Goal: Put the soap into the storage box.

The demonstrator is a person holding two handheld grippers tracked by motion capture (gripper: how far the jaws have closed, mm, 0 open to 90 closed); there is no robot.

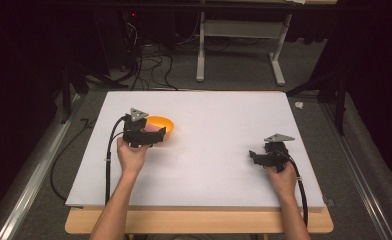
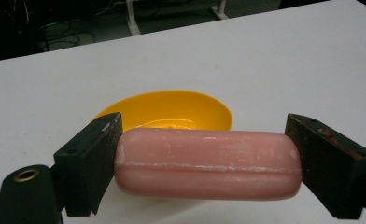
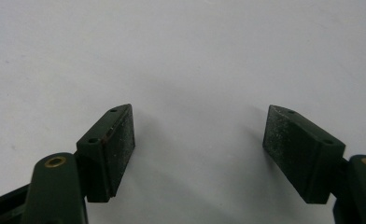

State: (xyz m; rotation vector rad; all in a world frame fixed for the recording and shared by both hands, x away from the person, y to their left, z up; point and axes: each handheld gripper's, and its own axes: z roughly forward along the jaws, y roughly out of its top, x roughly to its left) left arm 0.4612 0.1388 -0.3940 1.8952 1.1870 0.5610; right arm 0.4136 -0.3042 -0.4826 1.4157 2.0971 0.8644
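Now one left gripper point(image 2: 204, 163) clamps one pink soap bar point(image 2: 207, 163) near one yellow bowl point(image 2: 172, 109); right gripper point(image 3: 200, 154) fingers apart.

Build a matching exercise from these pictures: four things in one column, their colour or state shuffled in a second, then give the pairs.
Things:
1. soap bar
2. bowl
3. right gripper
4. table

States:
A. white, bears everything
B. open, nothing between the jaws
C. pink, clamped endwise by the left gripper
D. yellow, standing just behind the bar

Pairs: 1-C, 2-D, 3-B, 4-A
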